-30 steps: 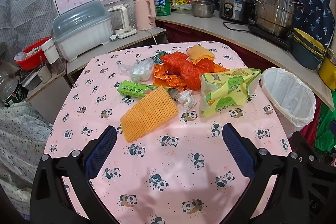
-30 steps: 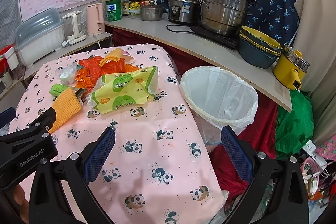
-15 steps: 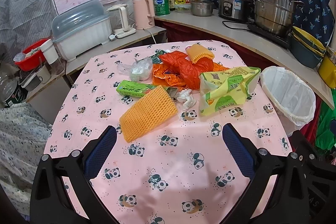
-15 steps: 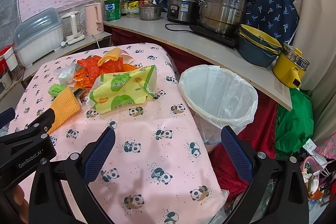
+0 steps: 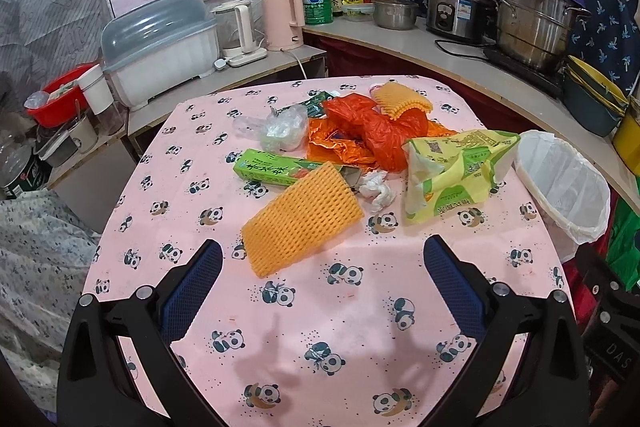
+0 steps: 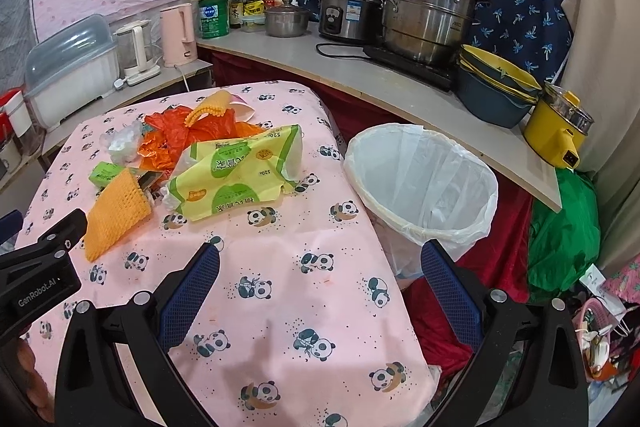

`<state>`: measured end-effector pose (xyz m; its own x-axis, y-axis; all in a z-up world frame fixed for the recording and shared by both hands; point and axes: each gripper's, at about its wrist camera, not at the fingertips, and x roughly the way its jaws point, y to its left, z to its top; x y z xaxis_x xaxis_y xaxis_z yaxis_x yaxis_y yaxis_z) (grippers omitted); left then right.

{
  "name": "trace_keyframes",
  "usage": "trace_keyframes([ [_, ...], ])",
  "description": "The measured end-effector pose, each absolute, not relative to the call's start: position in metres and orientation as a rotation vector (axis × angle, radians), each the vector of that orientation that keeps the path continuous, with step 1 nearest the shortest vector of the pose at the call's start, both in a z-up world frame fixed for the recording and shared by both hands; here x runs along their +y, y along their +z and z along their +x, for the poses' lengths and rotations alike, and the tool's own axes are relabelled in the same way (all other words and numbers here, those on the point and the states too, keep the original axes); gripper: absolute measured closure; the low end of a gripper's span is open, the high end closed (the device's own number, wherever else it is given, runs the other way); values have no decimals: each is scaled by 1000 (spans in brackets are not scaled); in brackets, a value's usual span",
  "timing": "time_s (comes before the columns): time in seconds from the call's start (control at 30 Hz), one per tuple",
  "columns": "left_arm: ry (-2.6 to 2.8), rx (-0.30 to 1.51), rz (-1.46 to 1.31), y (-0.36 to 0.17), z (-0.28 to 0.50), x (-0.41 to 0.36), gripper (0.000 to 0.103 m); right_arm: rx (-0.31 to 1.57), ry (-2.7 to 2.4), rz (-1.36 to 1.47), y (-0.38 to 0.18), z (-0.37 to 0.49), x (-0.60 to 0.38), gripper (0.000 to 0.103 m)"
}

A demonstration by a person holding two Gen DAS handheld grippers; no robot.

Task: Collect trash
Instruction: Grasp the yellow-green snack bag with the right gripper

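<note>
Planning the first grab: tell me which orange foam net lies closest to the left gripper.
The flat orange foam mesh sleeve, just ahead of the left gripper. The other, curled orange foam net, sits on the orange plastic bag far back.

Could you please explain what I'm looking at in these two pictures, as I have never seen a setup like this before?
There is no robot here: a person holds a two-finger gripper in each hand, and each carries a wide-angle camera looking forward along its fingers. One picture comes from the left gripper, the other from the right gripper; the black arms with blue pads at the bottom are their fingers. Both are open and hold nothing. Ahead is a table with a pink panda cloth, littered with trash: an orange foam net, a green box, a yellow-green wrapper, an orange bag, a crumpled tissue and a clear bag. Beside the table stands a lined bin for the trash.
</note>
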<state>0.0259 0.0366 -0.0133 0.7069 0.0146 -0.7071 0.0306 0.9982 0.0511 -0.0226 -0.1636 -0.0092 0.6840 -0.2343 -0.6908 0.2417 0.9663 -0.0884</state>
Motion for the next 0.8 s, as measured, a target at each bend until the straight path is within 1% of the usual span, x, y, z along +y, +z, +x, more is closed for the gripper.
trace_keyframes([
  [0.33,-20,836,51,-44,65,82,7,778,-194,64,-21,29,-145,7],
  [0.7,-59,907,28,-89,125,100,7,853,-155,272,-60,114,-138,7],
  [0.73,-64,917,22,-93,129,100,7,860,-156,286,-64,119,-140,7],
  [0.8,-83,927,6,-99,134,101,8,870,-174,301,-72,129,-141,13],
])
